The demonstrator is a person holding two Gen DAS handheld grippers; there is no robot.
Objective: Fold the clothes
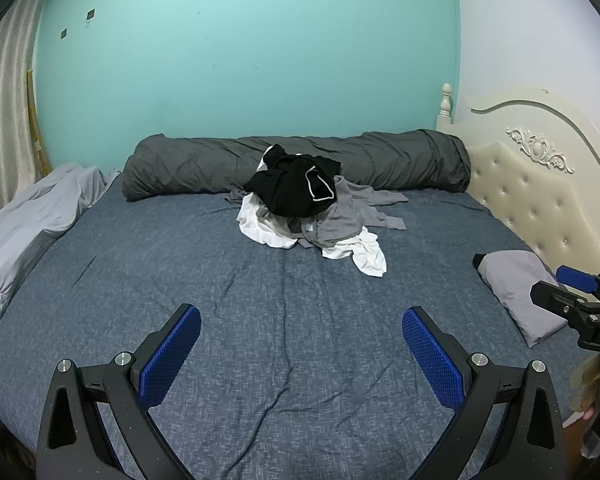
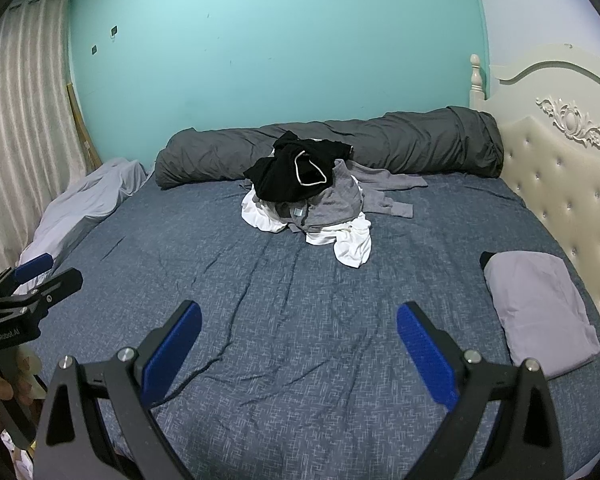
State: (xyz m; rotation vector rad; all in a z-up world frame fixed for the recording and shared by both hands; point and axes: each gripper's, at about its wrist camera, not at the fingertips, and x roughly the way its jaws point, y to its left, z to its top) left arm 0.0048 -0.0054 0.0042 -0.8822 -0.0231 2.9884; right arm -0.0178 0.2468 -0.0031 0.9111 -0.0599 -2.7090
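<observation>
Both grippers hover over bare sheet, nothing held: left gripper (image 1: 301, 330) jaws wide apart at bottom centre of its own view, right gripper (image 2: 299, 326) jaws also wide apart at bottom centre of its view, only the blue bed sheet (image 1: 260, 300) showing between the pads. Each tool also shows at the edge of the other's view, right one at the right edge, left one at the left edge. Task thing is the clothes pile (image 1: 312, 208), centre of frame, well beyond both grippers, heaped against the dark grey rolled duvet (image 1: 204, 168) that runs across the upper middle. Black garment (image 1: 296, 186) with white trim sits on top, grey garment (image 1: 352, 212) spreads to the right with a sleeve trailing, white garment (image 1: 364, 256) sticks out at the lower right of the heap. A grey folded piece (image 2: 540, 312) lies at the right of frame near the cream headboard (image 2: 560, 184), so likely one item done and most left. Step in hand looks like the reach for the next garment. Do it well: take the top black piece only, pinch a single edge or the trimmed neckline rather than the bulge, so layers underneath don't come along. Lift clear, drag toward the open sheet in the lower half of frame, use the second gripper on the opposite edge to spread it flat before any fold.
</observation>
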